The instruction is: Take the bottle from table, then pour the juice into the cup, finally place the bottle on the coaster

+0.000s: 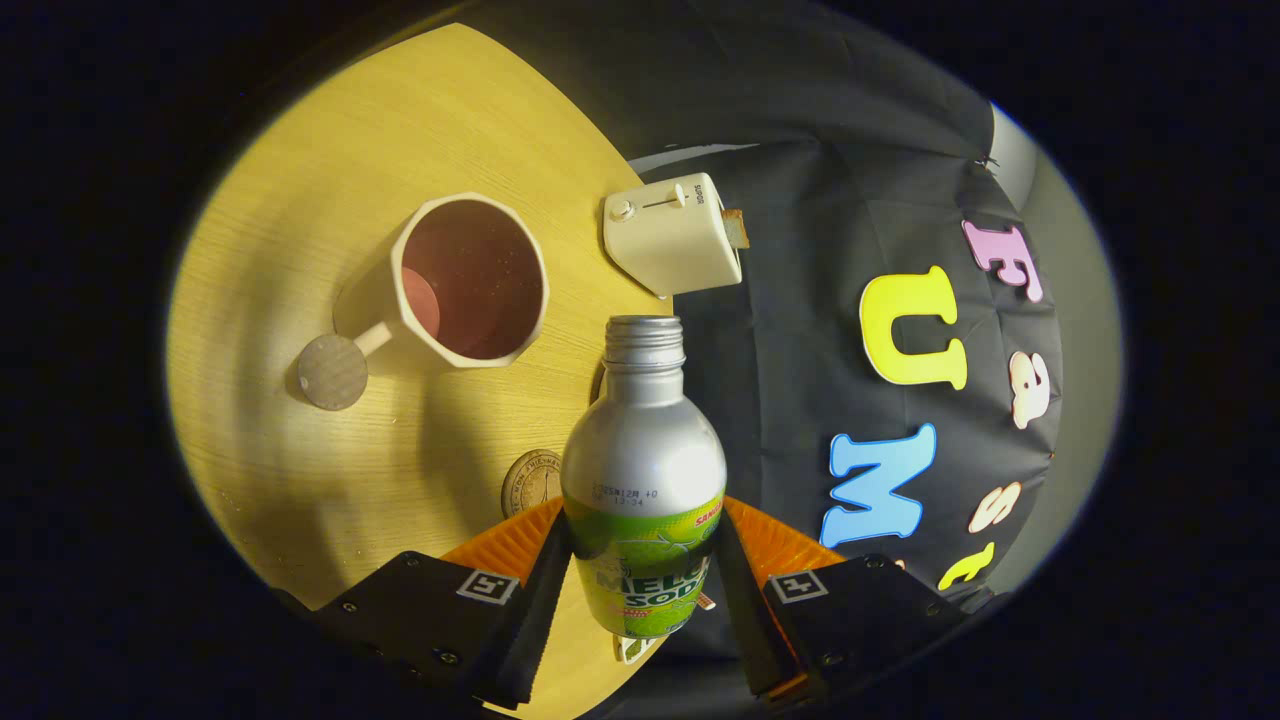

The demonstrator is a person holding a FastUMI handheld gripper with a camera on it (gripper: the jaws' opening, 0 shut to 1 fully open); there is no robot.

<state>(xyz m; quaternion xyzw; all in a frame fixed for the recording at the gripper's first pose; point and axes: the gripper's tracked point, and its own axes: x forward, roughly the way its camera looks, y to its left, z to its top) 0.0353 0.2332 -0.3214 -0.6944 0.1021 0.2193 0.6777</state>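
Table (330, 180) bears toaster (672, 235), cup (470, 280); tool (640, 590) clamps bottle (642, 470)

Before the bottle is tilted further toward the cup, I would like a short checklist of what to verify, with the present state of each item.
1. Grip: gripper fingers press both sides of the bottle - ok.
2. Cap off, bottle mouth open - ok.
3. Cup upright on the table, opening free - ok.
4. Bottle mouth over the cup - not ok, it lies beside the rim.
5. Coaster free for later - ok.
6. Toaster apart from the cup - ok.
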